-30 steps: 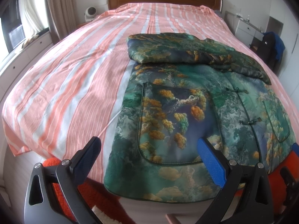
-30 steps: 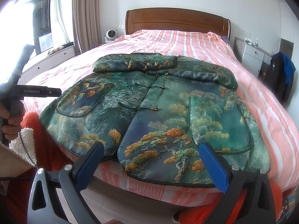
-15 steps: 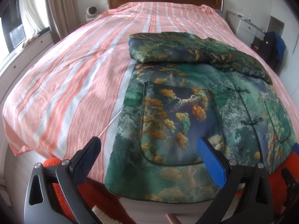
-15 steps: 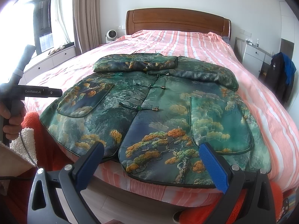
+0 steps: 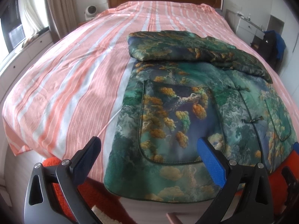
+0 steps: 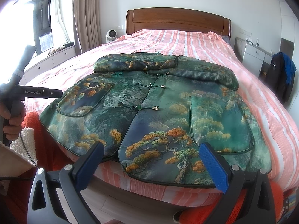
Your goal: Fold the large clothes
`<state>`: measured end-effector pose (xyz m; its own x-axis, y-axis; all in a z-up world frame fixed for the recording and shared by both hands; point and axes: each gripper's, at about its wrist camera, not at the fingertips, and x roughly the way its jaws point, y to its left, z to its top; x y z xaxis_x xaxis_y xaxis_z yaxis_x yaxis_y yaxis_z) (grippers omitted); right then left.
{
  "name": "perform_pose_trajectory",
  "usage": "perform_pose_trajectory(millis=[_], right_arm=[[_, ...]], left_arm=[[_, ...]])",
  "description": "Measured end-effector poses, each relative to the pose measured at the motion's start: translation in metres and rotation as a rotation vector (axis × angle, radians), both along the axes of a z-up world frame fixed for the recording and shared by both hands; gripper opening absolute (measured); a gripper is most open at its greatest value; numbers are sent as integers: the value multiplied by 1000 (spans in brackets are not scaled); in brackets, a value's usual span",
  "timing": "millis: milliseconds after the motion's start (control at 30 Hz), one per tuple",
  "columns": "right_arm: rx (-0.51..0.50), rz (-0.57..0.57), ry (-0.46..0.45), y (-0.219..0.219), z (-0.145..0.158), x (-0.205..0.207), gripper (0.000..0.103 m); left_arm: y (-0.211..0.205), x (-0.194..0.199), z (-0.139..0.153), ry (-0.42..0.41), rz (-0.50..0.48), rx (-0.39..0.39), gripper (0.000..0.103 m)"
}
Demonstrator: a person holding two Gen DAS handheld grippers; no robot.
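A green jacket with orange pine-tree print (image 5: 186, 112) lies front up at the foot of the bed, both sleeves folded across its upper part. It also shows in the right wrist view (image 6: 158, 108). My left gripper (image 5: 149, 155) is open and empty, just short of the jacket's lower left hem. My right gripper (image 6: 151, 160) is open and empty, just short of the lower right hem. The left gripper's body (image 6: 33, 93) shows at the left of the right wrist view, held in a hand.
The bed has a pink and white striped sheet (image 5: 74, 71) and a wooden headboard (image 6: 177, 22). A window bench (image 6: 52, 57) runs along the left. A white nightstand (image 6: 254, 54) and a dark bag (image 6: 280, 74) stand at the right. Orange fabric (image 5: 56, 166) lies below the bed's foot.
Both grippers have edged slightly toward the jacket's hem. The jacket has not moved.
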<state>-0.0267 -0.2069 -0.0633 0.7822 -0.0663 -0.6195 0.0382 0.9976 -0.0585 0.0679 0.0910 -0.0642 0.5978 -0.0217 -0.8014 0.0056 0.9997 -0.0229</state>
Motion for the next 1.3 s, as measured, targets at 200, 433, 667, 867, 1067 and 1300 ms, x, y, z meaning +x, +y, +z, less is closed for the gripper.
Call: perform_pose_trajectory(millis=[200, 433, 667, 867, 1067, 1300], right_arm=[[1, -3, 2, -2, 0, 1, 101], [72, -65, -18, -29, 8, -4, 101], [86, -327, -38, -139, 34, -22, 101], [279, -306, 216, -223, 13, -11, 101], [404, -223, 353, -238, -24, 5, 80], [462, -163, 436, -234, -29, 18, 14]], left_arm=[[0, 0, -3, 12, -2, 1, 102], [31, 11, -7, 96, 25, -113, 102], [59, 20, -38, 272, -64, -239, 102], [42, 24, -60, 304, -131, -118, 102], [28, 12, -71, 388, -209, -134, 80], [30, -4, -54, 409, -202, -159, 11]])
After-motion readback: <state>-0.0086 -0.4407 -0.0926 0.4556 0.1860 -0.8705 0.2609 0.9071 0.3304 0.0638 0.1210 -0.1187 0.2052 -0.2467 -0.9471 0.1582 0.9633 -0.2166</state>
